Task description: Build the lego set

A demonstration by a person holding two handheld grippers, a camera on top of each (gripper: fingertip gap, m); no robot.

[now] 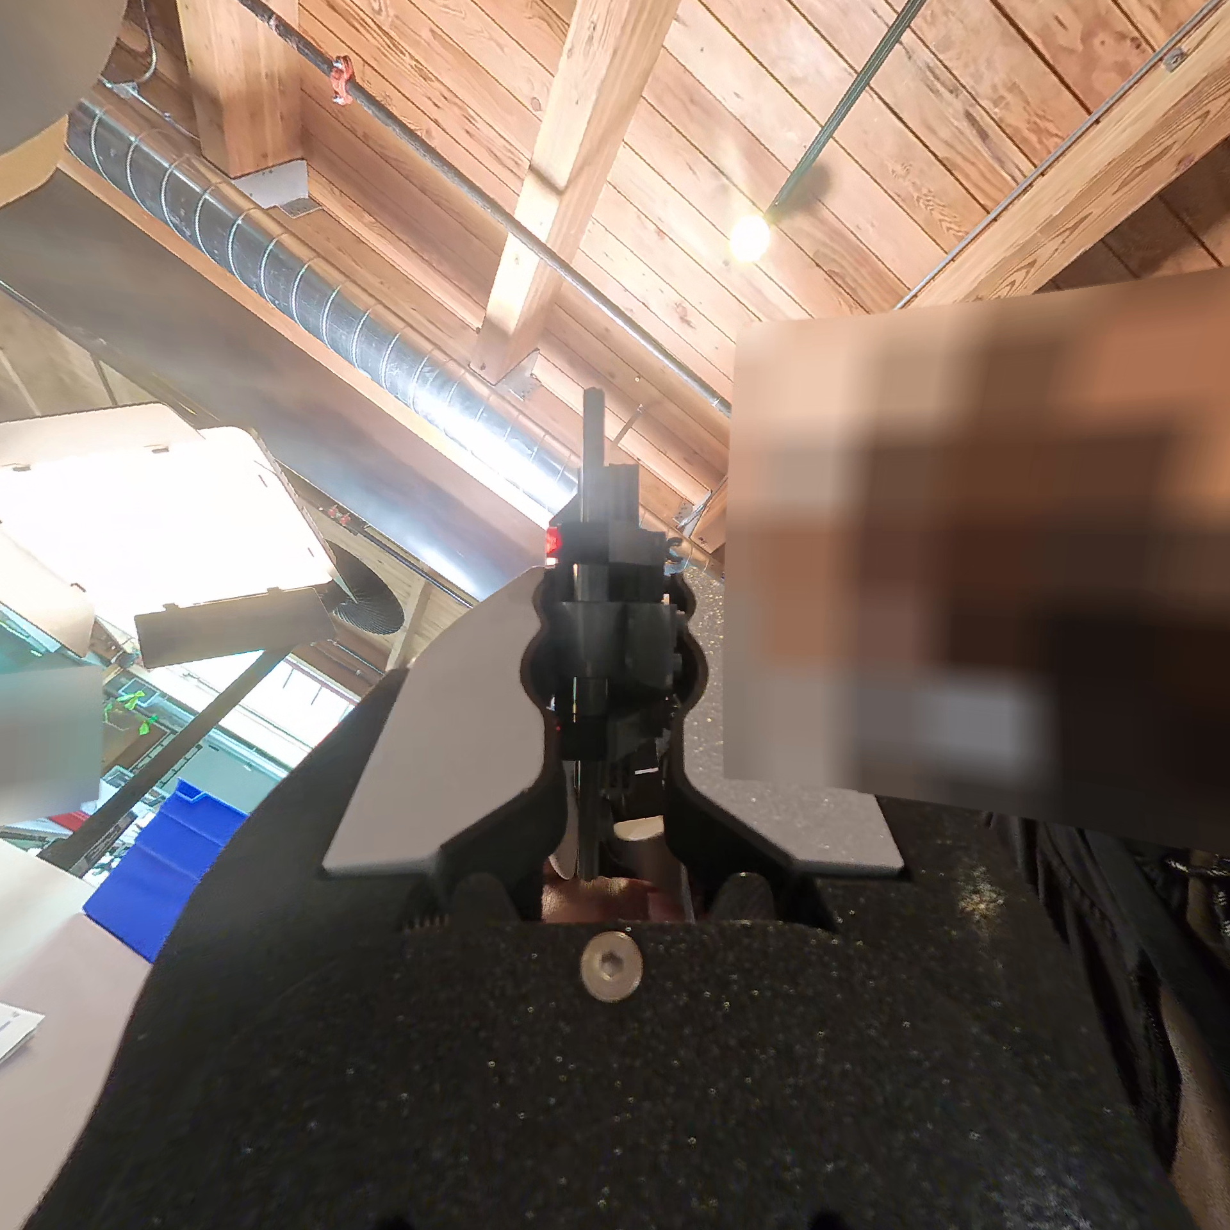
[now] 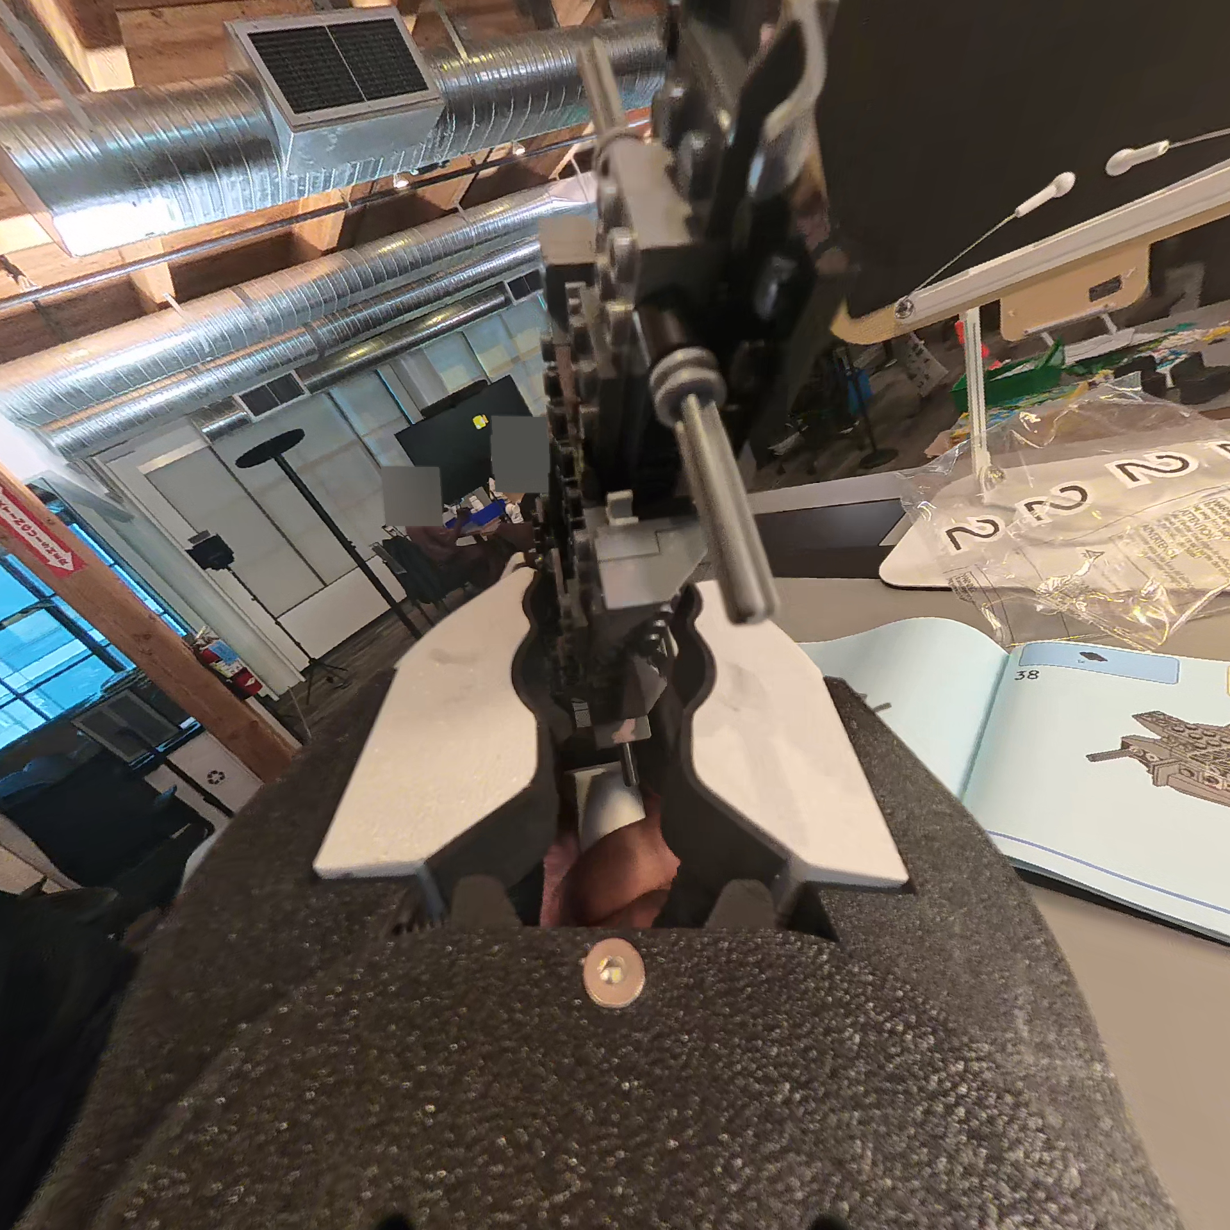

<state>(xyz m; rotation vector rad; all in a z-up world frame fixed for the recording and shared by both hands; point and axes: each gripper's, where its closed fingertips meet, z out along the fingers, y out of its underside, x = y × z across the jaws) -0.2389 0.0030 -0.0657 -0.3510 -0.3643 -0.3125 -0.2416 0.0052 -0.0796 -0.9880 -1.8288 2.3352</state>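
Left wrist view: left gripper (image 1: 609,639) clamps 1 dark brick model (image 1: 602,612); right gripper (image 2: 609,639) grips same model (image 2: 619,532).

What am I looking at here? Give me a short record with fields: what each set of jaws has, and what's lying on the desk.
Left jaws: closed on a dark grey brick model with a thin black rod sticking up
Right jaws: closed on a grey and black brick model with a grey axle jutting out
Desk, right: open instruction booklet, clear plastic bags
Overhead: wooden ceiling, silver ducts
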